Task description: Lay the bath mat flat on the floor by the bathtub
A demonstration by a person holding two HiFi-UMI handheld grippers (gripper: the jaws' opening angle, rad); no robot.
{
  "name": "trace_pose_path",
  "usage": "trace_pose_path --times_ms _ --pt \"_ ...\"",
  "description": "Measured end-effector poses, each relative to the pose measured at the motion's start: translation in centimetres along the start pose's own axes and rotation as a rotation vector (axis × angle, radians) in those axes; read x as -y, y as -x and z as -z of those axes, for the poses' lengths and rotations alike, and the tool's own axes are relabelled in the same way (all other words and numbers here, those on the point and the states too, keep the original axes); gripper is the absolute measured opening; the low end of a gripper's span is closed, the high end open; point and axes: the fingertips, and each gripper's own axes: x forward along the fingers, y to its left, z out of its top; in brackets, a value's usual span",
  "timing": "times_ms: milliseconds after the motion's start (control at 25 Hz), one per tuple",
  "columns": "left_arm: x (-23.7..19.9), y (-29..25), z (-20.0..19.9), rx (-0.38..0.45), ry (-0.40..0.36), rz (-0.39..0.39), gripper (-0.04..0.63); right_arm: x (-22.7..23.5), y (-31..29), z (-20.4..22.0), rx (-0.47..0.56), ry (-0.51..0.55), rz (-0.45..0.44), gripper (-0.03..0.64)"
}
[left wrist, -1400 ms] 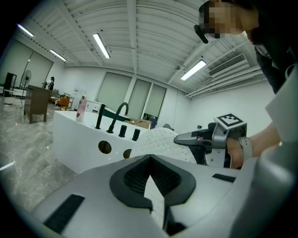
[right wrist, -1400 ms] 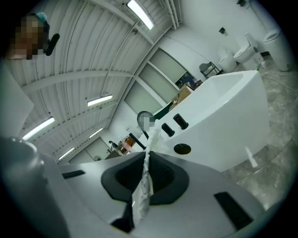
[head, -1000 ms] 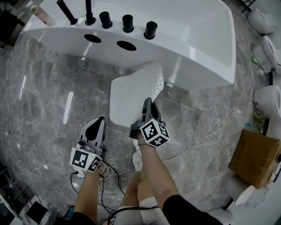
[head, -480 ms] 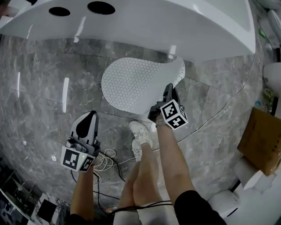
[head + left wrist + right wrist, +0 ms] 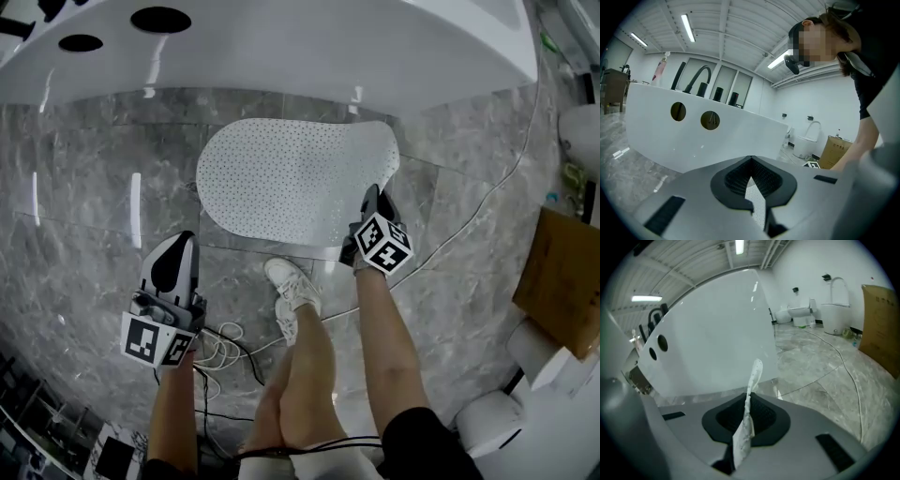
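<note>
The white perforated bath mat (image 5: 295,178) is spread over the grey marble floor just in front of the white bathtub (image 5: 328,47). My right gripper (image 5: 375,202) is shut on the mat's near right corner; in the right gripper view a thin edge of mat (image 5: 751,390) stands up between the jaws of that gripper (image 5: 746,408). My left gripper (image 5: 176,246) hovers left of the mat, apart from it, shut and holding nothing. In the left gripper view the left gripper (image 5: 751,173) faces the tub wall (image 5: 693,140).
The person's shoe (image 5: 291,286) stands at the mat's near edge. A thin cable (image 5: 469,225) runs across the floor at right, and coiled white cables (image 5: 220,347) lie near the left arm. A cardboard box (image 5: 562,281) and white fixtures (image 5: 487,412) stand at right.
The mat, folded and lifted a second ago, now lies spread wider by the tub. My right gripper has carried its corner to the right. The left gripper has stayed off the mat.
</note>
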Motion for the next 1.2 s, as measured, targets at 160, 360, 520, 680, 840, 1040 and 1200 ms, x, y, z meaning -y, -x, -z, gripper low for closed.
trace_pose_path --times_ms 160,360,520,680,840,1040,1200 --pt "-0.2 -1.1 1.9 -0.004 -0.002 0.001 0.014 2.1 -2.1 3.8 -0.144 0.187 0.012 0.038" --pt "-0.5 -1.9 4.6 -0.004 0.004 0.003 0.014 6.0 -4.3 7.3 -0.228 0.269 0.056 0.038" --pt "-1.2 -2.6 6.7 -0.005 -0.017 0.012 0.014 9.5 -5.7 9.6 -0.242 0.270 0.115 0.038" --pt "-2.5 -3.7 8.3 0.006 -0.007 -0.003 0.014 12.8 -6.8 11.4 -0.273 0.250 0.196 0.038" --pt "-2.3 -4.0 8.8 0.004 0.005 0.002 0.014 15.2 -5.9 11.7 -0.293 0.247 0.270 0.090" --pt "-1.0 -3.8 7.5 -0.002 0.014 0.018 0.014 17.1 -2.9 11.0 -0.323 0.249 0.329 0.091" --pt "0.3 -3.6 5.7 0.005 0.028 0.016 0.014 16.3 -0.2 8.3 -0.274 0.245 0.286 0.089"
